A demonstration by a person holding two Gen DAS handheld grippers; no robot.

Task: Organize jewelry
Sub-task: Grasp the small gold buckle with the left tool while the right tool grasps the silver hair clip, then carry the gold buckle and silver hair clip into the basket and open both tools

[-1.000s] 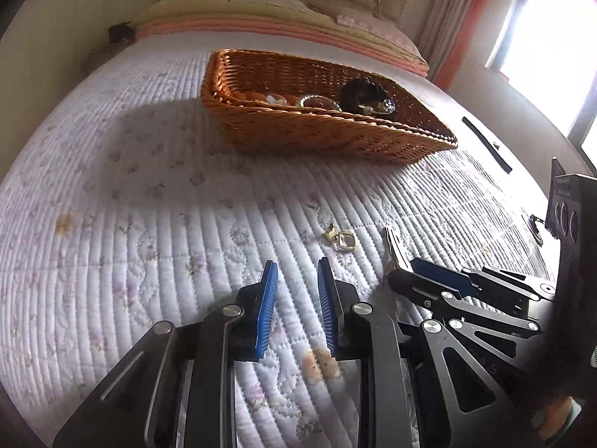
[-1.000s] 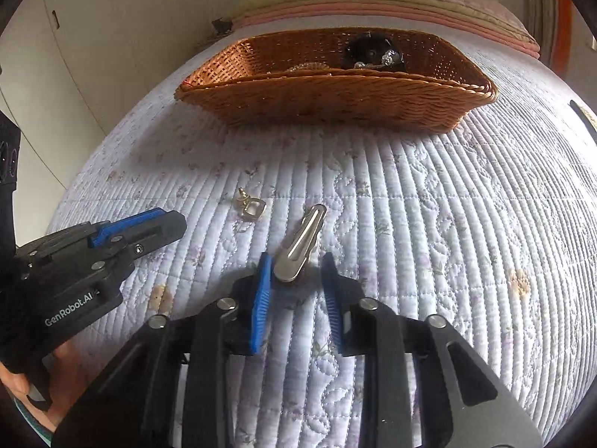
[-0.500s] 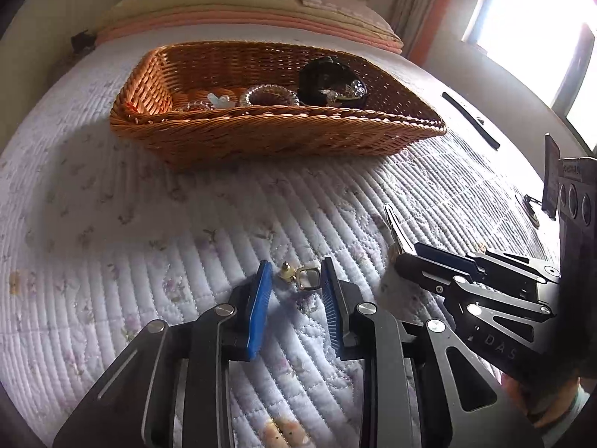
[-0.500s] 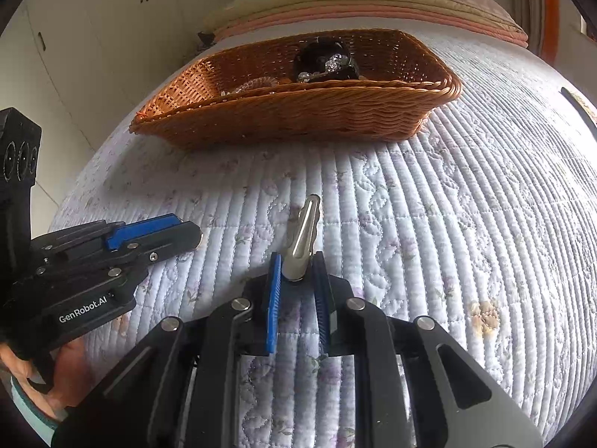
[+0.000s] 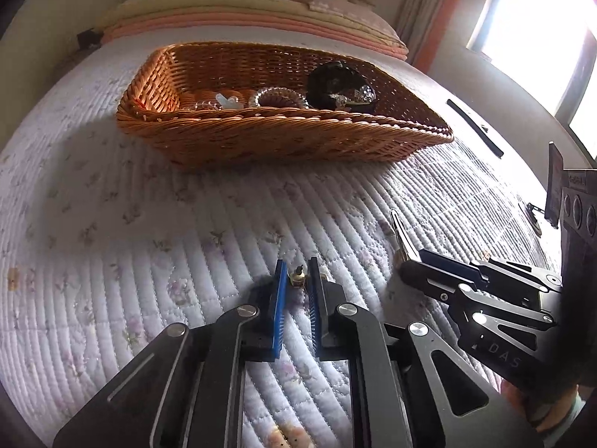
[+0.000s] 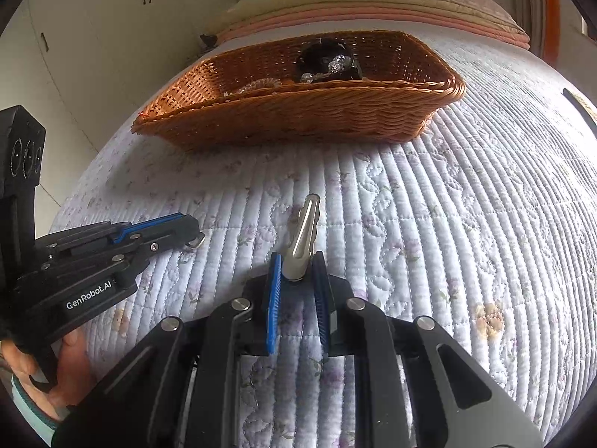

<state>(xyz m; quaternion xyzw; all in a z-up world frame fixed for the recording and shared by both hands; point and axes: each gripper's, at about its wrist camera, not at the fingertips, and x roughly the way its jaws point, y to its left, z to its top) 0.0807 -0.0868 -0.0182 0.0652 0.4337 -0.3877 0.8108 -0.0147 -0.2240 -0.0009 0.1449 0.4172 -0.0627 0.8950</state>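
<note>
A small gold earring (image 5: 297, 278) lies on the quilted bedspread, pinched between the blue pads of my left gripper (image 5: 297, 269), whose jaws are closing on it. My right gripper (image 6: 297, 261) is shut on the near end of a silver hair clip (image 6: 304, 229), which points away toward the wicker basket (image 6: 298, 94). In the left wrist view the right gripper (image 5: 408, 261) sits just to the right, the hair clip (image 5: 398, 229) sticking out of it. The left gripper (image 6: 190, 230) shows at the left of the right wrist view, a bit of the earring (image 6: 194, 244) under its tip.
The wicker basket (image 5: 283, 115) holds a black round piece (image 5: 337, 84) and clear bead bracelets (image 5: 278, 98). Folded blankets and pillows (image 5: 253, 18) lie behind it. A black strip (image 5: 474, 127) lies on the bed's right side. White cupboards (image 6: 93, 37) stand to the left.
The left gripper slid forward over the earring and its jaws came together on it. The right gripper closed on the hair clip's end and both views moved nearer the basket.
</note>
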